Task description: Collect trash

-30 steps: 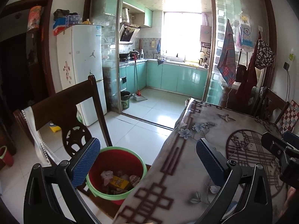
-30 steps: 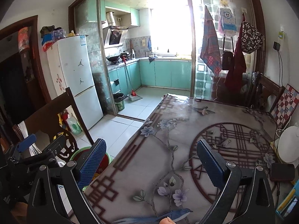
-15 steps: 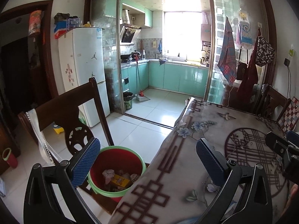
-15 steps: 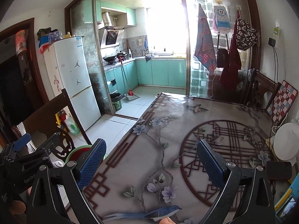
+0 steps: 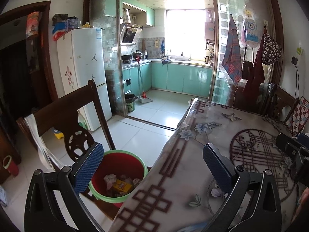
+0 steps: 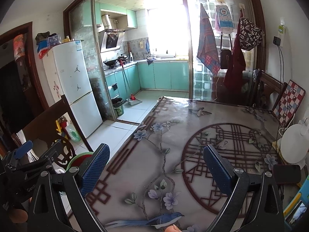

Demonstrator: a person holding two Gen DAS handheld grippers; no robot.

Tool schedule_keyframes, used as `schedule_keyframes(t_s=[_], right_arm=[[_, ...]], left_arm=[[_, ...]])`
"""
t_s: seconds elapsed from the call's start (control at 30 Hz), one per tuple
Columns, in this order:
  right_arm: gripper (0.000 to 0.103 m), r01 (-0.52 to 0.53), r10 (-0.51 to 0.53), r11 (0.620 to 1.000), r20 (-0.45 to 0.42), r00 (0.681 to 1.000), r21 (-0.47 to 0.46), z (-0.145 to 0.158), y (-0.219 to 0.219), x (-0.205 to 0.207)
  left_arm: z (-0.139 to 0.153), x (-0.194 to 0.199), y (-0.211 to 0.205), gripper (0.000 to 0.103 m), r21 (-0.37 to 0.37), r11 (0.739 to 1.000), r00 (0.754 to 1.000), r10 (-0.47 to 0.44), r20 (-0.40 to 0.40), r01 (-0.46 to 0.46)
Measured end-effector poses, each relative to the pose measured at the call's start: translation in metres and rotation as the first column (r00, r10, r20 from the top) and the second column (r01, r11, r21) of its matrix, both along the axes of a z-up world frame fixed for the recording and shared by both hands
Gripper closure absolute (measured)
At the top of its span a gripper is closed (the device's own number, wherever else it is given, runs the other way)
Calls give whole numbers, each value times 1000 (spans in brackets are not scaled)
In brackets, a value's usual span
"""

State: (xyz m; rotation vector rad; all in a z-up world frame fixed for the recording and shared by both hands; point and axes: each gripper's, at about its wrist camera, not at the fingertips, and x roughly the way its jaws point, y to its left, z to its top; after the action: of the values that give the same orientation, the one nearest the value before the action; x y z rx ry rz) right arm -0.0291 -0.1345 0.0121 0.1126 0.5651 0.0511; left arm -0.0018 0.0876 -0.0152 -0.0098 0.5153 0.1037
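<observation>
sunlit teal kitchen cabinets fill the far background behind a sliding glass door, and a white two-door fridge [image 5: 85,77] stands at the far left, while the near ground is taken by a dining table under a glossy grey floral tablecloth with dark red lattice print [image 6: 173,154]. the left gripper [image 5: 152,168] hangs over the table's left edge with its blue-padded jaws spread wide and nothing between them; the right gripper [image 6: 156,166] hovers above the cloth, jaws equally wide and empty. the collected trash, crumpled paper and a small yellow carton [image 5: 122,186], lies inside a round red plastic bin with a green rim [image 5: 123,164] on the floor, tucked between the table's left edge and a dark carved wooden chair [image 5: 73,119]. no loose trash shows on the visible cloth, so the task looks close to finished, though the near table edge is hidden behind the grippers. the bin sits below and just left of the left gripper's jaw gap, nearly under its left pad, so the left hand is plainly the nearer one; from the right wrist view only a sliver of the bin rim [image 6: 79,155] shows past the left pad, well off to the left. any further drop would probably go straight down on the left side.
</observation>
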Motion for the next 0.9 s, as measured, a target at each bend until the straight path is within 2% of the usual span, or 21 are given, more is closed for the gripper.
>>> schedule_keyframes(t_s=[0.63,0.9], right_arm=[[5,1,-1,1000,-5,1000,2,-2,-1,2],[5,9,-9,1000,-25,1000,8,-10,-10,12]], left_arm=[[-4,6,-5,0,-2,1000,1000,-17,-21,17],[-10,15,-13,0,-28,999,997,-46,-56,45]])
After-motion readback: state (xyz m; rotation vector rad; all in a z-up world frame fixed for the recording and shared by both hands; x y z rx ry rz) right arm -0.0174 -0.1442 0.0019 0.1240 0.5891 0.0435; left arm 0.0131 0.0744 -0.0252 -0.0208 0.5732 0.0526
